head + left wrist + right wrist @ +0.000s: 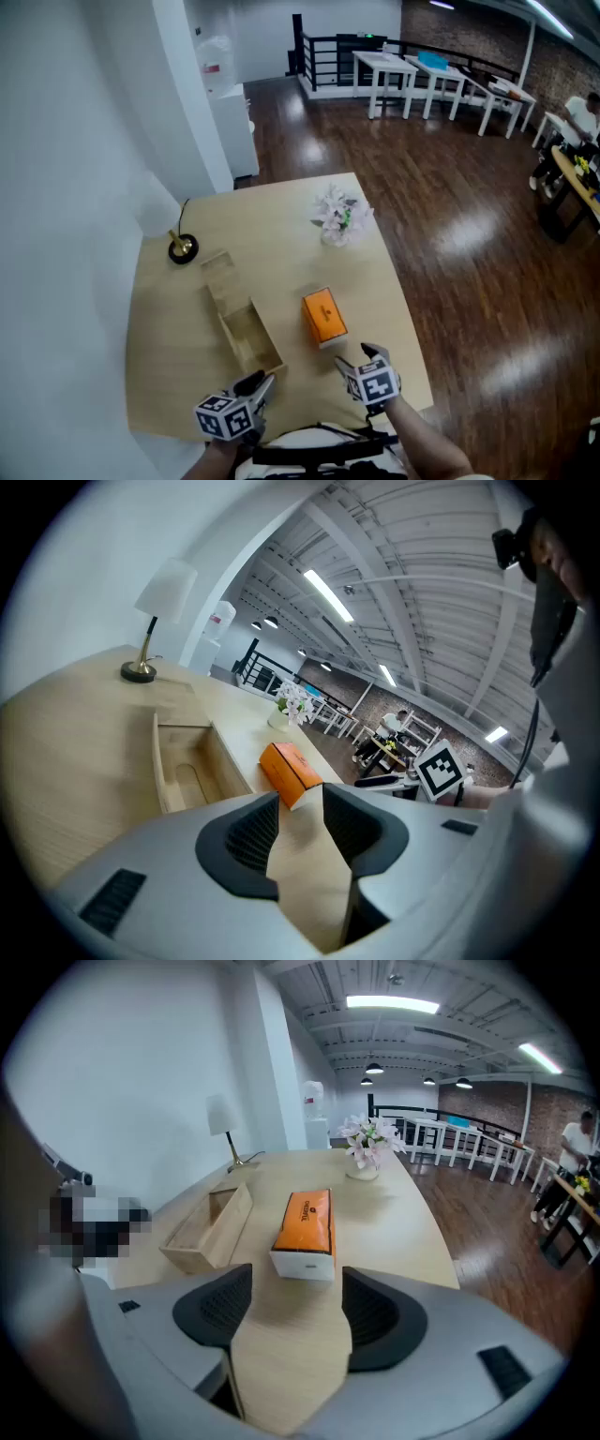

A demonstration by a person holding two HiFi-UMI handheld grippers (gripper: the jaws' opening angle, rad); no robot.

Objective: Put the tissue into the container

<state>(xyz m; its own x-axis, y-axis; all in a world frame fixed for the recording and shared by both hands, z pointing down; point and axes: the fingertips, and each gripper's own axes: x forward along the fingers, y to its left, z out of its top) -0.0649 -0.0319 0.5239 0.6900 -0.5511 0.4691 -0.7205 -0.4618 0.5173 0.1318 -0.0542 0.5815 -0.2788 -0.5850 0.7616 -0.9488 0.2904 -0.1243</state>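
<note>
An orange tissue box lies flat on the light wooden table, to the right of an open wooden container. My right gripper hovers just in front of the box's near end, open and empty. In the right gripper view the tissue box lies straight ahead of the gripper, with the container to its left. My left gripper is open too, near the container's front end. The left gripper view shows the empty container and tissue box beyond the gripper.
A small lamp stands at the table's back left by the white wall. A vase of white flowers sits at the back right. The table's right edge drops to a dark wood floor. White tables stand far off.
</note>
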